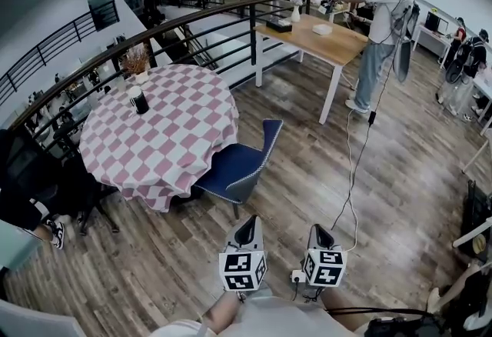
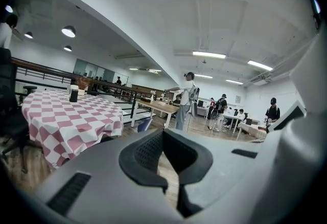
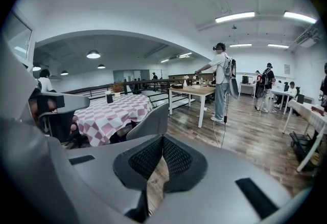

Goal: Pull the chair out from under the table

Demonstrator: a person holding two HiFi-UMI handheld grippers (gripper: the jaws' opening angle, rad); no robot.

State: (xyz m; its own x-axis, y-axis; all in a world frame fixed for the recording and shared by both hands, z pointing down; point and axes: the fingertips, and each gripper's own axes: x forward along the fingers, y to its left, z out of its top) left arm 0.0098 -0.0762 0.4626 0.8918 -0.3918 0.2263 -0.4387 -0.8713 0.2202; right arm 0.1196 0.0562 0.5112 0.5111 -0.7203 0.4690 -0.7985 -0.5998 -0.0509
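A blue chair (image 1: 238, 162) stands at the near right side of a round table (image 1: 157, 128) covered with a pink-and-white checked cloth; its seat reaches partly under the cloth's edge. Both grippers hover low over the wooden floor, well short of the chair. My left gripper (image 1: 247, 226) is shut and empty, and so is my right gripper (image 1: 320, 231). In the left gripper view, the shut left gripper (image 2: 163, 132) points past the table (image 2: 66, 126) toward the chair (image 2: 144, 125). In the right gripper view, the right gripper (image 3: 162, 137) faces the chair's back (image 3: 150, 123).
A dark cup (image 1: 139, 100) and a dried plant (image 1: 137, 60) sit on the round table. A person (image 1: 380, 28) stands at a wooden table (image 1: 315, 39), trailing a cable (image 1: 350, 174) across the floor. A curved railing (image 1: 154, 31) runs behind. A black office chair (image 1: 31, 174) is at left.
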